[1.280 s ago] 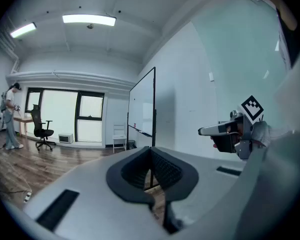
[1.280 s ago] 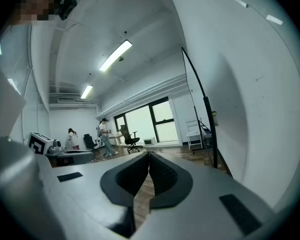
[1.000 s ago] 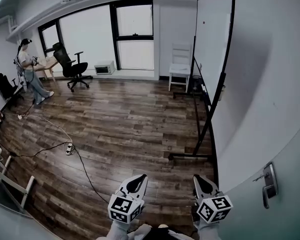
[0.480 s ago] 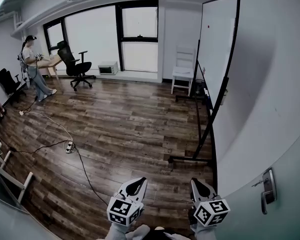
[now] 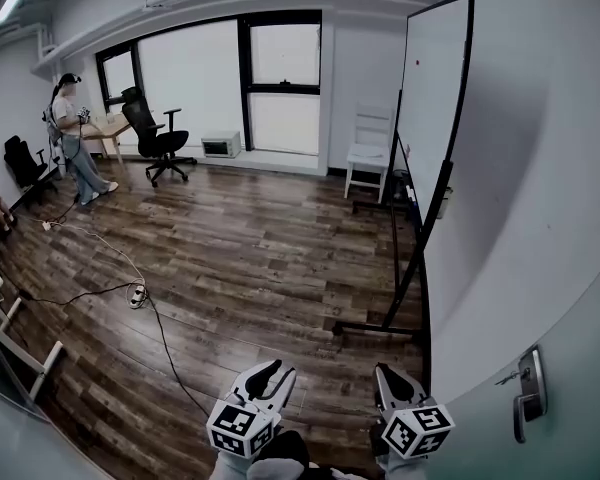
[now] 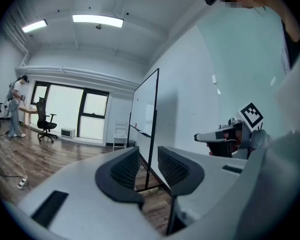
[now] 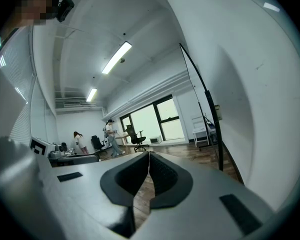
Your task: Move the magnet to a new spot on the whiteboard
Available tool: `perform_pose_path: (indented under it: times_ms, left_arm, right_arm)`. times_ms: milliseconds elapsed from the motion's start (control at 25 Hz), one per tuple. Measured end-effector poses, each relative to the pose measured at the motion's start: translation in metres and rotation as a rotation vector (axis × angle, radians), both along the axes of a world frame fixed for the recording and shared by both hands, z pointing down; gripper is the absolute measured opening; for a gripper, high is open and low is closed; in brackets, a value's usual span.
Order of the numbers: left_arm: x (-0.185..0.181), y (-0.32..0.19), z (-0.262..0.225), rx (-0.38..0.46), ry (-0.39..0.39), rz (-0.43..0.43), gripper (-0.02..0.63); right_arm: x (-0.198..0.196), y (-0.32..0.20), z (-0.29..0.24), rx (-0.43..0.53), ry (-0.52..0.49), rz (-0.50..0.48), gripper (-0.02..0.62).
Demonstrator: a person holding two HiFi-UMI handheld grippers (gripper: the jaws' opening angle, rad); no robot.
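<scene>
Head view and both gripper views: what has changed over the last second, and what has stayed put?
The left gripper is opening its jaws, with nothing between them. Both grippers sit slightly lower in the head view. The right gripper stays shut and empty. The magnet is still on the whiteboard, untouched.

magnet high on whiteboard, chair beyond it

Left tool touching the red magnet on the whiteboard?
Apart. Head view: small red round magnet sits high on the black-framed whiteboard, far across the wood floor from the left tool; its jaws are opening, empty.
</scene>
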State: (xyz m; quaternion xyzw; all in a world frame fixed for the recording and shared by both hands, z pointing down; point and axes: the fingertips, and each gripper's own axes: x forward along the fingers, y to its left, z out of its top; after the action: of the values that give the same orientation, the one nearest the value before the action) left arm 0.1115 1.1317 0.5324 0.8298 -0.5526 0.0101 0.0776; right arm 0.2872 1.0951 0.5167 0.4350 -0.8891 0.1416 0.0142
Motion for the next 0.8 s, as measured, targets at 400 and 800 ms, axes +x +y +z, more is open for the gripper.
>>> perform_pose_path:
  times_ms: [400, 800]
  left_arm:
    - [0.008, -0.02, 0.011, -0.042, 0.004, -0.029, 0.167]
    - [-0.023, -0.105, 0.019, -0.051, 0.014, -0.037, 0.167]
  right_arm:
    - [0.007, -0.022, 0.009, -0.036, 0.007, -0.018, 0.028]
    - [-0.021, -0.113, 0.024, -0.059, 0.017, -0.02, 0.028]
